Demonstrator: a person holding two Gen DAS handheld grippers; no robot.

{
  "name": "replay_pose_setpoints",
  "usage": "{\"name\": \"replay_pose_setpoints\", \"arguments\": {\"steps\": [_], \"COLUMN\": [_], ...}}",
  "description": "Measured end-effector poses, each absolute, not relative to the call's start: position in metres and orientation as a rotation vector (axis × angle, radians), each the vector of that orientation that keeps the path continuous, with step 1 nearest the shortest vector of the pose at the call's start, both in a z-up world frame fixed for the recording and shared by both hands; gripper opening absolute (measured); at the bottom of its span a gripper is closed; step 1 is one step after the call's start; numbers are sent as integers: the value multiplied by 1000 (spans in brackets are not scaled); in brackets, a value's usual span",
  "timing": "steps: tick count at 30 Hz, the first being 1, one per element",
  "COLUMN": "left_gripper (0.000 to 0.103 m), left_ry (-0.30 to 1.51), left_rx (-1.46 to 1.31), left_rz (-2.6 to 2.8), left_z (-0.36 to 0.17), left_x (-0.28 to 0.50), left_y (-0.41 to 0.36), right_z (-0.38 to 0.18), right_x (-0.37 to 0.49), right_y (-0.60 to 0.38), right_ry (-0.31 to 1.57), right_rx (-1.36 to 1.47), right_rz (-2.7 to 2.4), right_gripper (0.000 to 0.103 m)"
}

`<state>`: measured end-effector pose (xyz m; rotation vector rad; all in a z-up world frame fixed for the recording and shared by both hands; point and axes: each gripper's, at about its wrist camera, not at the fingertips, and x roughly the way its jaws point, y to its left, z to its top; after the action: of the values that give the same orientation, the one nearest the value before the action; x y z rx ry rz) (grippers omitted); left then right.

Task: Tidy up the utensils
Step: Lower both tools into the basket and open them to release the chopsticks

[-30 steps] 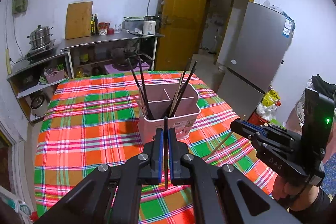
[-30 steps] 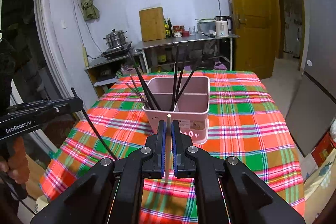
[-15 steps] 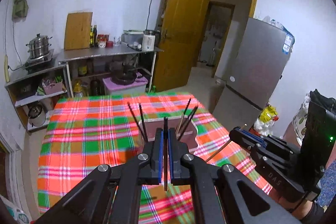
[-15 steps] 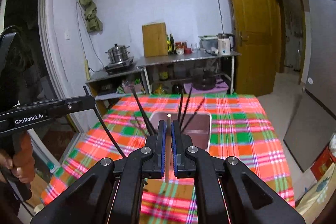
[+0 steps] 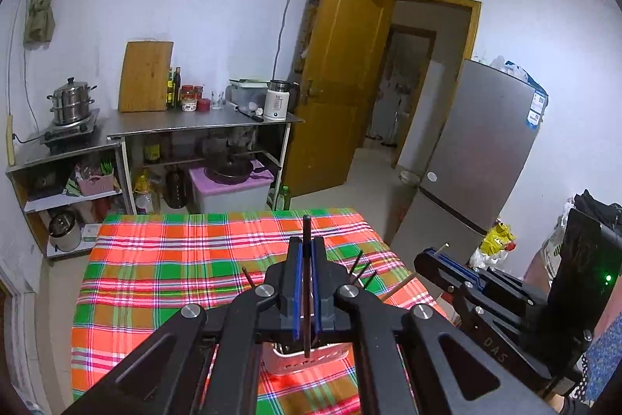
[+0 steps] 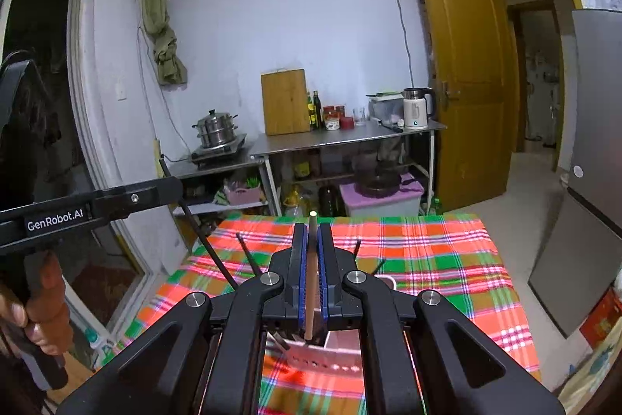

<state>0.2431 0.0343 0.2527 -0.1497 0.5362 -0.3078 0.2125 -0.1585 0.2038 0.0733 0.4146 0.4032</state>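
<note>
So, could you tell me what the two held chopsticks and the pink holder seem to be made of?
The left chopstick looks like black plastic or lacquered wood: uniformly dark, smooth, faint sheen. The right chopstick looks like bare wood or bamboo: pale tan, matte, light end grain. The holder appears to be moulded plastic: even pastel pink, thin wall, a row of punched slots.

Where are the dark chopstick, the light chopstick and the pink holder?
dark chopstick [image 5: 307, 232], left wrist view, upper shaft above the gripper.
light chopstick [image 6: 312, 220], right wrist view, shaft near its top.
pink holder [image 6: 330, 362], right wrist view, front wall.
</note>
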Motion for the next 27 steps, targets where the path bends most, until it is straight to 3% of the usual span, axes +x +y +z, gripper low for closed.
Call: {"name": "replay_pose_setpoints", "arguments": {"steps": [9, 18, 27], "left_gripper": [4, 4, 4], "left_ry": [562, 520, 627], "left_rx": [-160, -151, -153], "left_rz": [-296, -300, -307], "left_z": [238, 266, 211], "left_x": [268, 272, 287], "left_y": [36, 36, 23], "right_z": [179, 174, 152], "right_x": [230, 237, 243], "right_y": [-155, -155, -154], "right_ry": [466, 479, 527], "right_rx": [62, 74, 80], "right_rz": [400, 400, 398], "right_gripper": [5, 5, 5]}}
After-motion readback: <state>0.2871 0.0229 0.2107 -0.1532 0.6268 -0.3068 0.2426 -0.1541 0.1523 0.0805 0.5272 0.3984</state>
